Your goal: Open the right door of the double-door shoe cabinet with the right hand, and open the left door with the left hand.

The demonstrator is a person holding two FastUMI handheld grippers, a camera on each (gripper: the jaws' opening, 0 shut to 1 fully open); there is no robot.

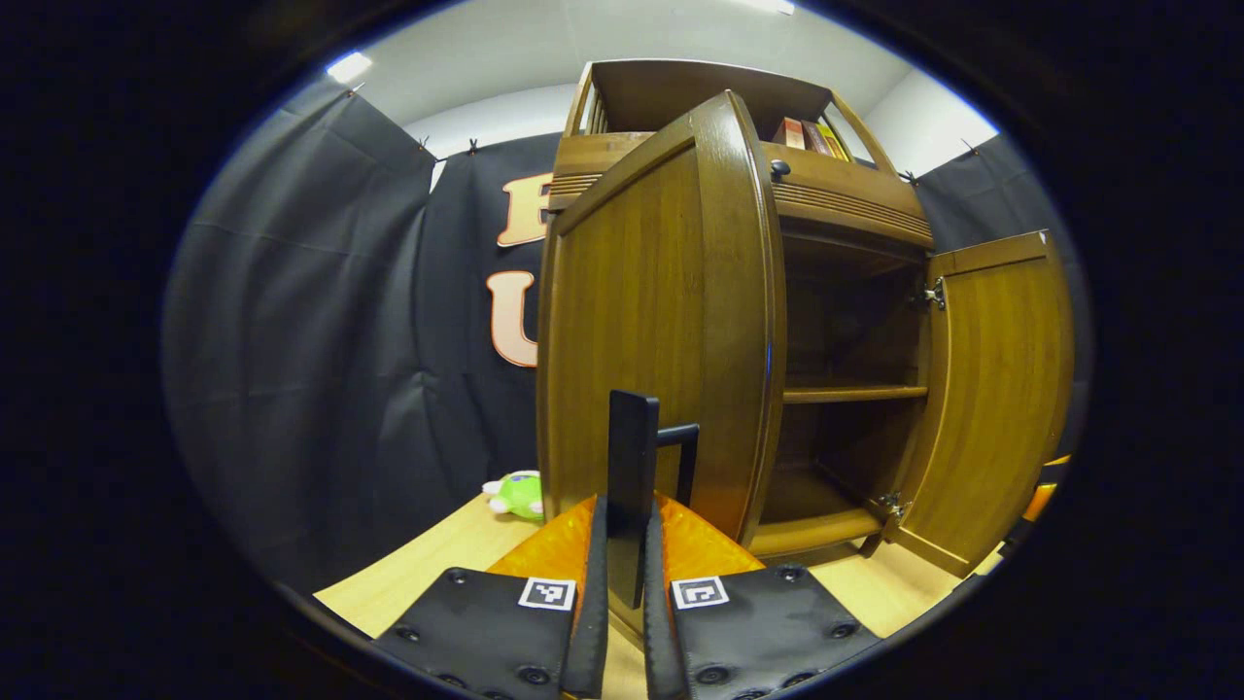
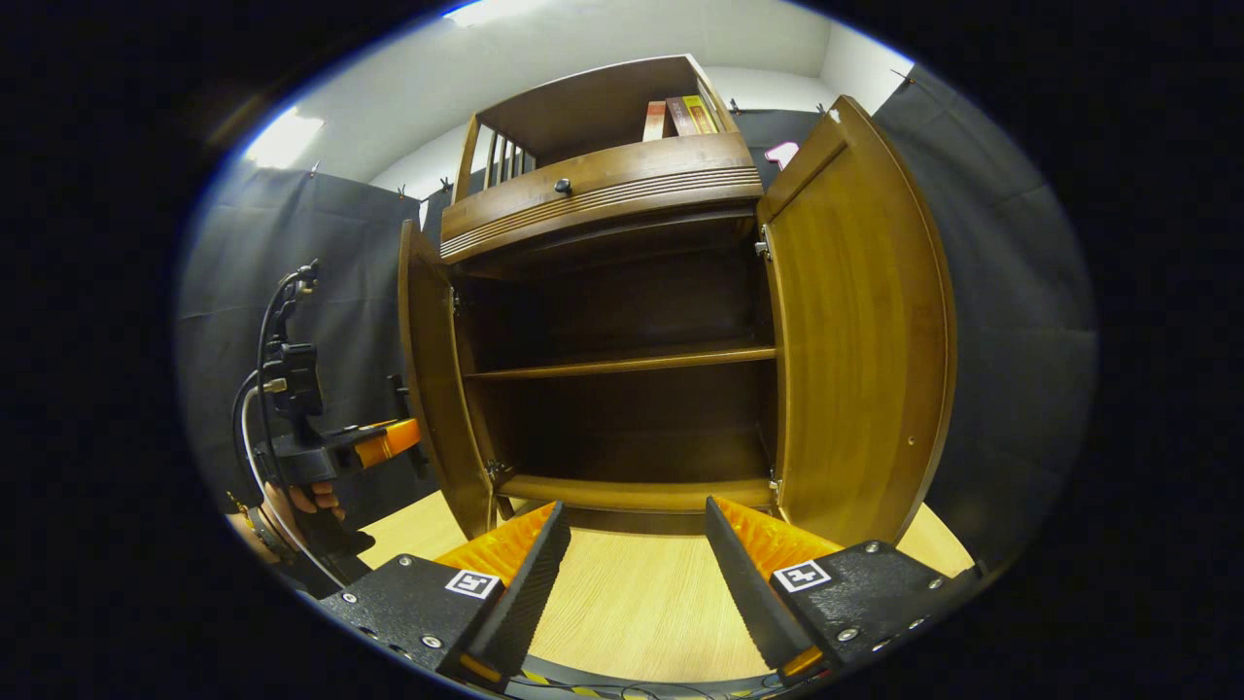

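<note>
The left hand-held gripper (image 1: 623,583) was closed on the dark handle (image 1: 634,467) of the left door (image 1: 641,331), both fingers pressed against the upright bar with almost no gap between them. That door stood swung well out from the shoe cabinet (image 1: 846,209), its edge towards the camera in the left gripper view. The right hand-held gripper (image 2: 634,574) was wide open and held nothing; it sat back from the cabinet over the bare tabletop (image 2: 632,603), its fingers clear of both doors. The right door (image 2: 860,331) stood fully open, turned out on its hinges so that its inner face showed in the right gripper view. Between the doors the interior was exposed: one shelf (image 2: 622,362) across the middle and a floor board below, both apparently unoccupied, though the depths were dark. In the right gripper view the left gripper's body and the hand (image 2: 301,501) holding it were seen just beside the left door's outer face. A drawer front with a small knob (image 2: 562,185) ran above the opening, and books (image 2: 680,115) stood on the top shelf. A green soft toy (image 1: 517,494) lay on the tabletop near the cabinet's left side. Judgement: both doors appeared open, so the task was all but complete; the only step left was to release the left handle.
</note>
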